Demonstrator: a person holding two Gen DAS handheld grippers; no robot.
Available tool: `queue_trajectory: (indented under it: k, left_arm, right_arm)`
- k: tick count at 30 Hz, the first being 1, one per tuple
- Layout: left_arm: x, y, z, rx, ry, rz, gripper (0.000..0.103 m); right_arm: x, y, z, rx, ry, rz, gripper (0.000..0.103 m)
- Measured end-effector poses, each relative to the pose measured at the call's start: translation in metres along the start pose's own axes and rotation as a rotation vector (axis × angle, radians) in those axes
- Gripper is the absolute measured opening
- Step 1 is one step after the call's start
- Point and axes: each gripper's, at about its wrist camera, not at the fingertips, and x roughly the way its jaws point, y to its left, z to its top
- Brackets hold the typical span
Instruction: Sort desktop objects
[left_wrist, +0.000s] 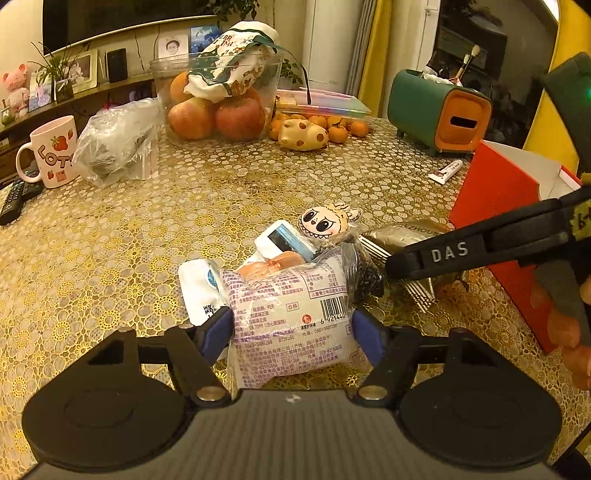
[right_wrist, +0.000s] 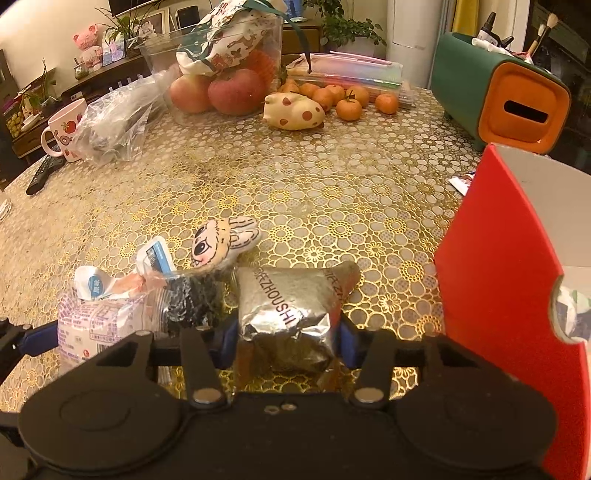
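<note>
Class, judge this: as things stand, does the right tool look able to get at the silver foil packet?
Probably yes. The foil packet already sits between the right tool fingers, nothing lying over it; the red box stands clear to the side.

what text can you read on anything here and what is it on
"DAS": on the right gripper finger.
"LOT", cut off: pink mug.
"6 92144", cut off: barcode on the white snack packet between the left gripper fingers; its purple small print is too small to read.
"ZHOUSHI", partly hidden: silver foil packet between the right gripper's fingers.
Cloth bag lettering: too blurred.
</note>
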Motion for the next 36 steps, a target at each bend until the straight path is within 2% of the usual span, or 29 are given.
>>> queue_trajectory:
  k: [10, 25, 36]
  left_arm:
    - [-0.007, -0.001, -0.003, -0.022, 0.012, -0.012, 0.062]
    - [-0.030, -0.009, -0.006, -0.031, 0.010, -0.021, 0.061]
    - [-0.062, -0.024, -0.001, -0.007, -0.013, -0.064, 0.061]
  right_arm:
    - [-0.027, -0.001, -0.007, 0.010, -0.021, 0.000, 0.051]
    - [-0.066, -0.002, -0.029, 0.018, -0.048, 0.022, 0.051]
    - [-0.098, -0.002, -0.045, 0.015, -0.051, 0.034, 0.051]
